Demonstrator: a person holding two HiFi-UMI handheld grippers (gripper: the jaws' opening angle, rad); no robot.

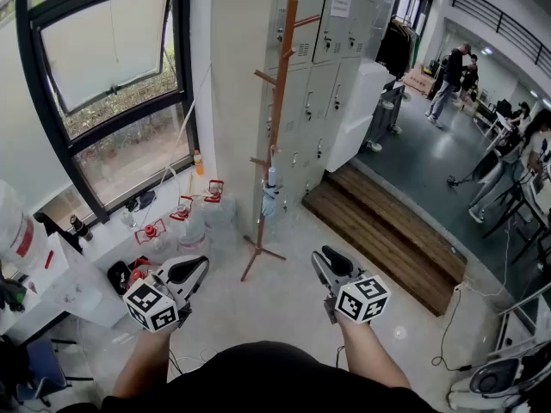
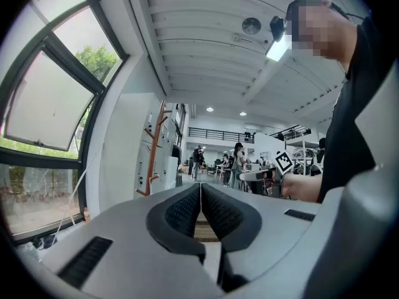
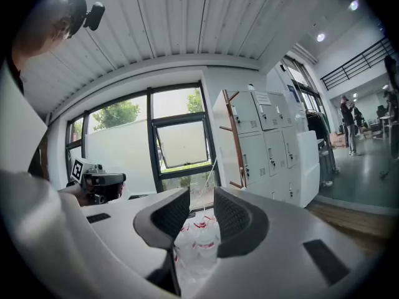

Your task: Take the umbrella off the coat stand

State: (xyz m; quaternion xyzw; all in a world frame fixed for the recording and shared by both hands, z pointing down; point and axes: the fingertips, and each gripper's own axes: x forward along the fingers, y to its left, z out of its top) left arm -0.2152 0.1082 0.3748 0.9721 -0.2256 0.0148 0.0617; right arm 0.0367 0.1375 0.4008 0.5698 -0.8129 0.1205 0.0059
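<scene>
Bright room, window [image 1: 112, 54] left, grey metal lockers [image 1: 336, 58] far.
A small pale folded umbrella [image 1: 271, 194], hard to make out, hangs low on the brown wooden coat stand [image 1: 277, 110]. Near, the left gripper [image 1: 203, 265] is level with fingers together; the right gripper [image 1: 318, 255] has fingers apart, empty.

Open-plan workplace, office or lab type. Indicators: grey metal lockers [image 1: 320, 58] at upper centre, mezzanine railing [image 1: 504, 26] at upper right, people [image 1: 451, 77] standing on the polished grey floor [image 1: 422, 162] at right.
</scene>
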